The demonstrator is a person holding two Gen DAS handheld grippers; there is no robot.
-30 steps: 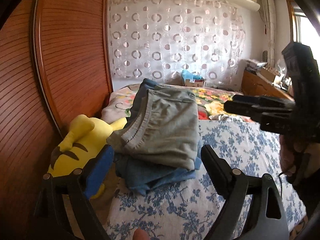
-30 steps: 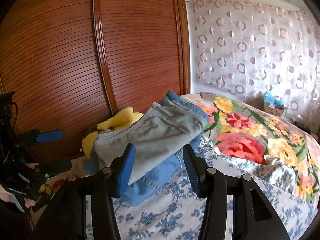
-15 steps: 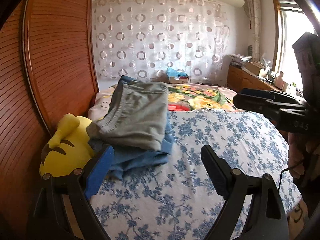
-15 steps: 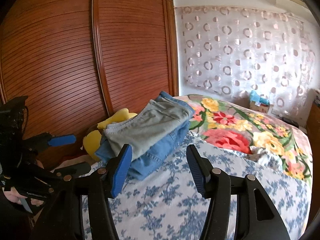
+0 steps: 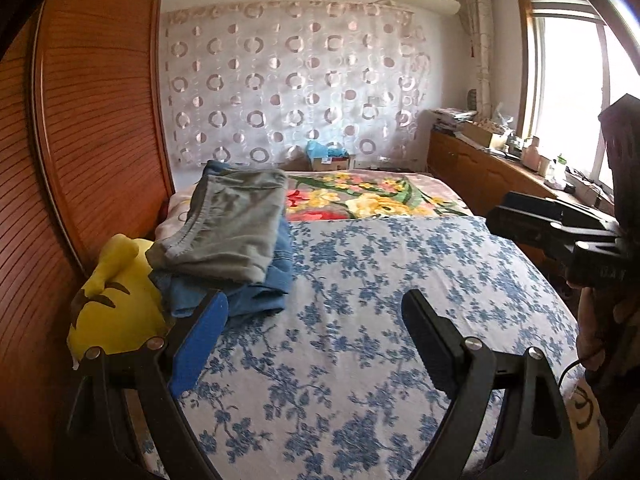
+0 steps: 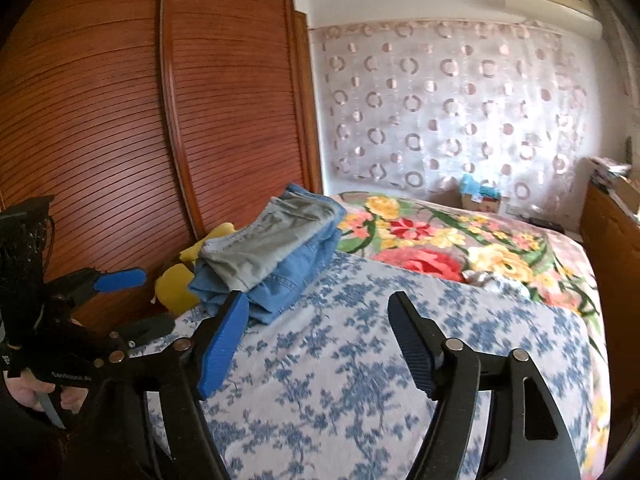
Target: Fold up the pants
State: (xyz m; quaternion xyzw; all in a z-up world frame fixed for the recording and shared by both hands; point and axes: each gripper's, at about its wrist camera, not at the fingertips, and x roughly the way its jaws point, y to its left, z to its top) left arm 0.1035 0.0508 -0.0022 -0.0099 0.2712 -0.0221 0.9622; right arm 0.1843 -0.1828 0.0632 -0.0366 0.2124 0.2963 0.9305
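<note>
both claws hang over the bed with nothing in them. left gripper [image 5: 316,312] stands wide apart, its two fingers bracketing only bare sheet; one pad is blue, the other black. right gripper [image 6: 320,312] is opening its jaws, and nothing lies between them either, only the blue-flowered sheet [image 5: 360,340] below.

just beyond the left gripper's blue pad sits a stack of two folded pants at the bed's edge by the wardrobe: grey pants [image 5: 232,224] on top, blue jeans [image 5: 260,292] underneath, the jeans sticking out past the grey on the near side. neither claw touches the stack. in the right wrist view the same pile [image 6: 276,248] lies just past that claw's blue pad.

one yellow plush toy [image 5: 116,312] is wedged between the stack and the ribbed wooden wardrobe [image 5: 80,160], touching the jeans.

farther out, one floral blanket [image 5: 368,196] covers the far half of the bed. behind it hangs one curtain with ring patterns [image 5: 296,92], with one small box [image 5: 330,158] at its foot. one long wooden cabinet [image 5: 480,168] runs under the window, its top cluttered beyond counting.
</note>
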